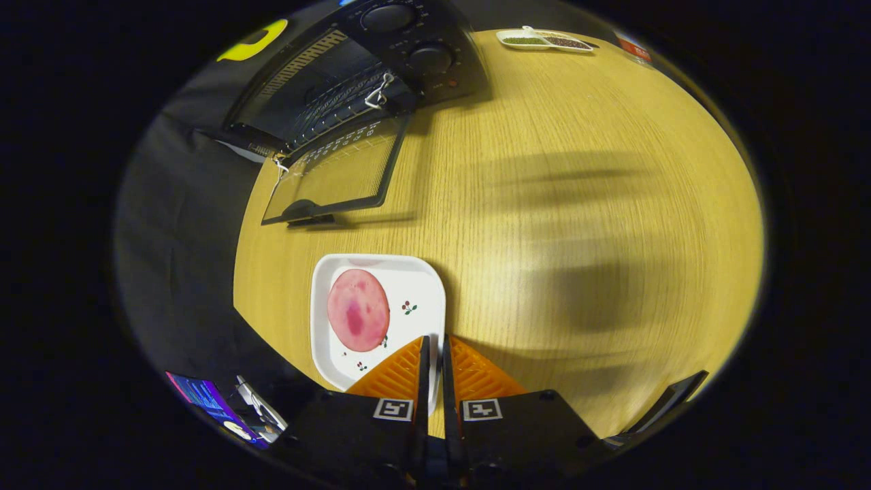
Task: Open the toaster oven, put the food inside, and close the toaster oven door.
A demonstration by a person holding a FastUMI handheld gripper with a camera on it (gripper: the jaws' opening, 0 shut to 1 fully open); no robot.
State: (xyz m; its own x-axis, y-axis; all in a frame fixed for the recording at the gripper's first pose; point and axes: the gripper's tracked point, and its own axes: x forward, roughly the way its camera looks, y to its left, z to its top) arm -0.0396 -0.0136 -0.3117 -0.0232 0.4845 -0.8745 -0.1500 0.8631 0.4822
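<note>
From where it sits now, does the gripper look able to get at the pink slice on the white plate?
Probably yes. The gripper is shut over the plate rim, holding nothing, with the pink slice just ahead and nothing lying between. It would have to open first.

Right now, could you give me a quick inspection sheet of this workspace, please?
Surface: wooden table, shadows across it.
Job's things: toaster oven with door already down; pink food slice on white tray, just ahead of the fingers.
Clutter: small divided dish far beyond.
Grippers: gripper shut, holding nothing, tips over the tray's near edge.
Cables: nothing seen.
Surroundings: black cloth wall.
</note>
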